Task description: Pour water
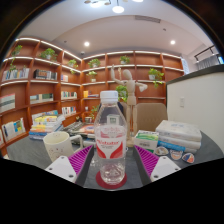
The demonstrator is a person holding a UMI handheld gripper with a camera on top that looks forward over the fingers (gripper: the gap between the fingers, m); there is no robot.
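A clear plastic water bottle (111, 135) with a red and white label and a white cap stands upright on a round red coaster (99, 180) on the dark table (150, 185). It stands between my gripper's (113, 156) two fingers, whose magenta pads (82, 160) flank it with a small gap on each side. The gripper is open. A white cup (58, 146) stands on the table to the left, beyond the left finger.
A wooden mannequin figure (124, 95) stands behind the bottle. Stacked books (44, 125) lie at the back left, and white boxes with small packets (178, 135) at the right. Shelves with books and plants (40, 75) line the far walls.
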